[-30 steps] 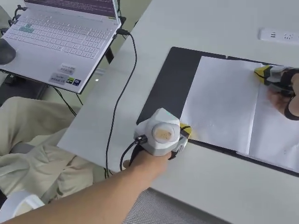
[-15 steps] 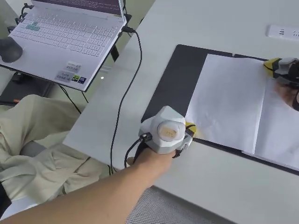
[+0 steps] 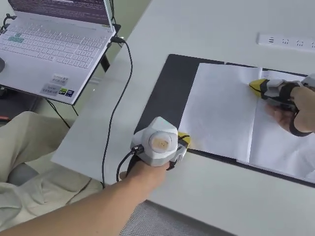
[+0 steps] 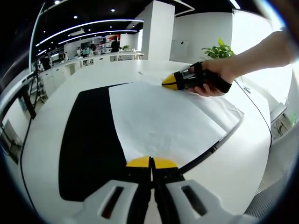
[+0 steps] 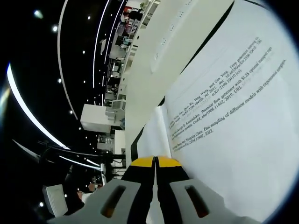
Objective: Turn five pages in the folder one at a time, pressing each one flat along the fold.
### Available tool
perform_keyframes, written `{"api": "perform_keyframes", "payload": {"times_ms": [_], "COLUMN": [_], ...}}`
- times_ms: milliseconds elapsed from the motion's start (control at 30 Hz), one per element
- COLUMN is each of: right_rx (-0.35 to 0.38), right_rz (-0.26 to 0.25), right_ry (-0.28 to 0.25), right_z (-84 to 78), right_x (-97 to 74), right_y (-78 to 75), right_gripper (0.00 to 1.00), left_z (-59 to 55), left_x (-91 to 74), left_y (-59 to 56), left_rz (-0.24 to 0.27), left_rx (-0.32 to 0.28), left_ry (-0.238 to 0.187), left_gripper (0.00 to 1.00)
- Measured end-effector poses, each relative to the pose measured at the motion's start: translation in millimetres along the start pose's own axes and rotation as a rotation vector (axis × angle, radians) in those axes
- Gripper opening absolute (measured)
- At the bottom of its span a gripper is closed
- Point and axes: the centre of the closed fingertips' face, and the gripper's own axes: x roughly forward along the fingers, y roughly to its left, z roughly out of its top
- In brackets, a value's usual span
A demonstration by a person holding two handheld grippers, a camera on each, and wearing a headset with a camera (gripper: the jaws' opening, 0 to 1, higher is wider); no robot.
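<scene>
While the white table (image 3: 211, 29) takes up most of the head view, the black folder (image 3: 165, 93) lies open across its right half and runs off the right edge of the frame. A blank left page (image 3: 219, 110) covers the folder's middle, leaving a bare black strip of cover to its left. The right page (image 3: 280, 147) lies past the fold at the right edge. A laptop (image 3: 49, 49) stands open at upper left, beside the table.

The left gripper (image 3: 184, 140), at lower centre, has its jaws pressed together, with the yellow tips on the left page's near corner. Whether paper is caught between them cannot be told. The right gripper (image 3: 257, 87), at the right edge, has its jaws closed tip to tip, resting on the paper by the fold.

A power strip (image 3: 285, 41) lies at upper right. A black cable (image 3: 115, 113) runs down from the laptop's corner.
</scene>
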Motion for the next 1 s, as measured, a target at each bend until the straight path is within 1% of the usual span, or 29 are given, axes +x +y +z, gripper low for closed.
{"api": "perform_keyframes", "payload": {"times_ms": [33,67,167,267,367,433,467,533,667,800,867,1000], "right_rx": [0.011,0.006,0.001,0.007,0.021,0.025,0.018,0.008,0.002,-0.007,-0.001,-0.012], "right_rz": [0.010,0.012,0.017,0.029,0.043,0.051,0.050,0.054,0.052,0.049,0.049,0.048], "right_ry": [0.036,0.038,0.066,0.075,0.068,0.087,0.108,0.125,0.141,0.162,0.167,0.188], "right_z": [-5.2,-6.7,-19.2,-25.5,-27.0,-31.4,-38.5,-48.0,-58.6,-76.1,-81.0,-99.6], "right_x": [-1.0,-1.6,-7.6,-11.3,-15.9,-18.9,-21.7,-25.6,-30.9,-40.9,-44.3,-55.2], "right_y": [-1.0,-1.7,-2.0,-5.4,-8.0,-10.2,-11.3,-14.0,-18.9,-19.6,-20.6,-23.4], "right_gripper": [0.00,0.00,0.00,0.00,0.00,0.00,0.00,0.00,0.00,0.00,0.00,0.00], "left_z": [0.0,0.3,0.5,0.8,0.7,0.7,0.7,0.7,1.0,1.2,1.3,0.8], "left_x": [-0.2,-0.5,-1.0,-1.6,-1.6,-1.6,-1.5,-1.6,-2.2,-2.5,-2.5,-1.3], "left_y": [-0.2,-0.4,-1.0,-1.2,-1.3,-1.2,-1.2,-1.1,-1.3,-1.5,-1.5,-0.5], "left_rz": [-0.001,-0.002,-0.003,-0.001,0.000,0.000,0.000,0.000,-0.002,0.000,0.002,0.002], "left_rx": [0.004,0.008,0.011,0.014,0.013,0.014,0.014,0.015,0.018,0.019,0.019,0.019], "left_ry": [0.001,0.002,0.004,0.005,0.006,0.007,0.007,0.006,0.008,0.009,0.010,0.014], "left_gripper": [0.00,0.00,0.00,0.00,0.00,0.00,0.00,0.00,0.00,0.00,0.00,0.00]}}
